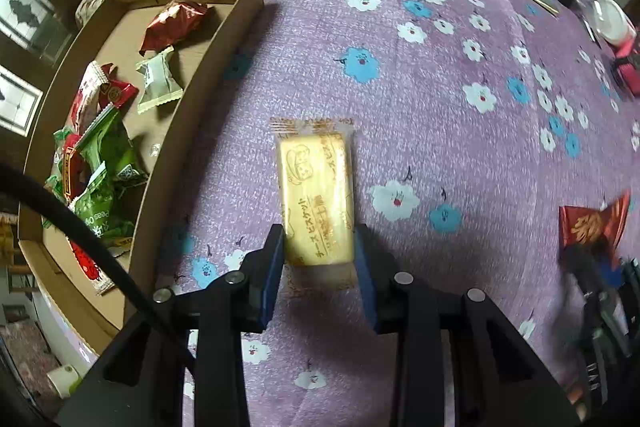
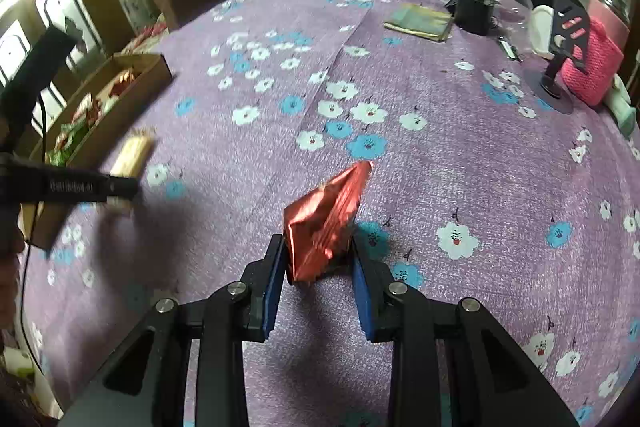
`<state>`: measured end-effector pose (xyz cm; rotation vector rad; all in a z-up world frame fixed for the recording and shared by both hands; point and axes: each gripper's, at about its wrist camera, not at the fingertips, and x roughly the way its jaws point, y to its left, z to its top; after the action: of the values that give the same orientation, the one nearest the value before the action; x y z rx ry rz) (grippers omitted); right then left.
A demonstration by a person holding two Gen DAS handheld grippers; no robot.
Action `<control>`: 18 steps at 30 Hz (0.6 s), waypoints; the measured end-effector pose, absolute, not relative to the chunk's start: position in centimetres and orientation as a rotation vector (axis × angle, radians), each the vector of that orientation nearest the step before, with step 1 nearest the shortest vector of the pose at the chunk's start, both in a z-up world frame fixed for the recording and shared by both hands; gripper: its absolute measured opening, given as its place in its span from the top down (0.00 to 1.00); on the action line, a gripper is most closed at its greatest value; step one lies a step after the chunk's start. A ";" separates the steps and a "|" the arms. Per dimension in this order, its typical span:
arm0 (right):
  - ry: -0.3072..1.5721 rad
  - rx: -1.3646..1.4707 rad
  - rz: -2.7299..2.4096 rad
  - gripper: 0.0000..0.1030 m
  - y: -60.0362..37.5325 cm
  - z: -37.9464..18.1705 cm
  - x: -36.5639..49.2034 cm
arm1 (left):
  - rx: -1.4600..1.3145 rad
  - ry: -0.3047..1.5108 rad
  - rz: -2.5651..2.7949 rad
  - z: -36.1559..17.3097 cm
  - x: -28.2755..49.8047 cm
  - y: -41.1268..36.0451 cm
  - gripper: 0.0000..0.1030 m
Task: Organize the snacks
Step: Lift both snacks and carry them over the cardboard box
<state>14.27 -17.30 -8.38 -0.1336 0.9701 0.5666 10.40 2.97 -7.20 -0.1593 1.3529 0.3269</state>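
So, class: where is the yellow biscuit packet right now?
In the left wrist view, the yellow biscuit packet is clamped in the left gripper, just right of the cardboard box.

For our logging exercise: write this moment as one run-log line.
left gripper: shut on yellow biscuit pack | right gripper: shut on red foil snack | cardboard box: holds snacks

Pink knitted pouch [image 2: 590,65], booklet [image 2: 419,22], floral cloth [image 2: 440,155]

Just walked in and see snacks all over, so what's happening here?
A person is sorting snacks with two handheld grippers. The left gripper grips a yellow biscuit packet, the right gripper a red foil packet, both over the purple flowered cloth. The cardboard box on the left already holds several wrapped snacks.
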 end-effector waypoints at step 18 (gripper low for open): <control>1.000 -0.226 0.486 0.46 -16.2 -9.0 14.2 | -0.185 1.405 0.232 -7.7 9.5 5.2 0.63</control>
<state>14.22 -16.17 -9.00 -0.2259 1.0004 0.4857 9.53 5.16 -7.72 -0.1852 1.4048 0.2324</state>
